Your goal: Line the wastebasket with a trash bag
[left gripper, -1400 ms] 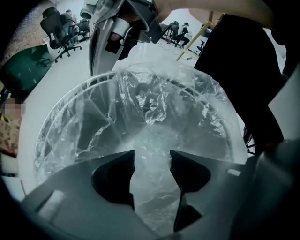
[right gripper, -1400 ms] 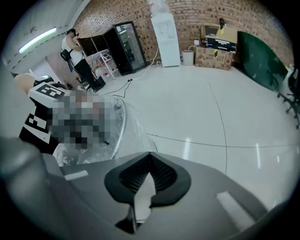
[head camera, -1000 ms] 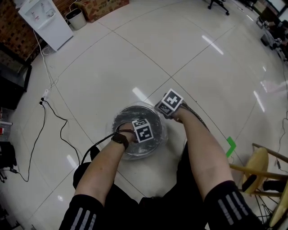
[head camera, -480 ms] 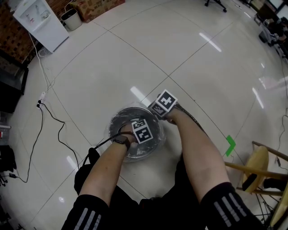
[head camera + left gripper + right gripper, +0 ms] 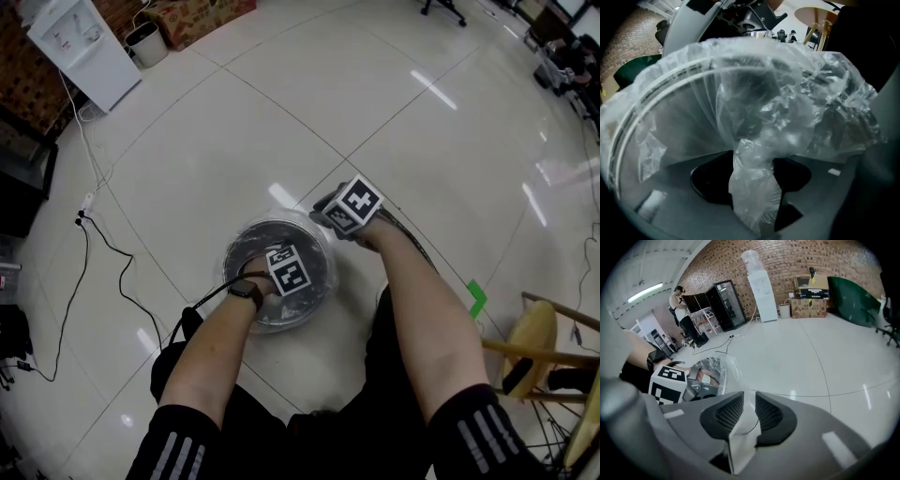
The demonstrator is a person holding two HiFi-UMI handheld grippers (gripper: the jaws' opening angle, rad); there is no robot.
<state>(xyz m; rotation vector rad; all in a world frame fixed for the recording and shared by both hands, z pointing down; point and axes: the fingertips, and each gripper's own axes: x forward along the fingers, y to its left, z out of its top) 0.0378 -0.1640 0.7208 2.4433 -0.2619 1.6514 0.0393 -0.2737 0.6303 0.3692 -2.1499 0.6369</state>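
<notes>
Left gripper view: left gripper (image 5: 752, 171) is clenching a bunched twist of the clear trash bag (image 5: 787, 117) down inside the wastebasket (image 5: 281, 322). Bag film is draping over the rim ahead of its jaws. Right gripper (image 5: 749, 414) is hovering just outside the rim, wastebasket lying to its left. Its jaws have just been opening and are standing slightly apart, with a loose strip of bag hanging between them, unpinched.
</notes>
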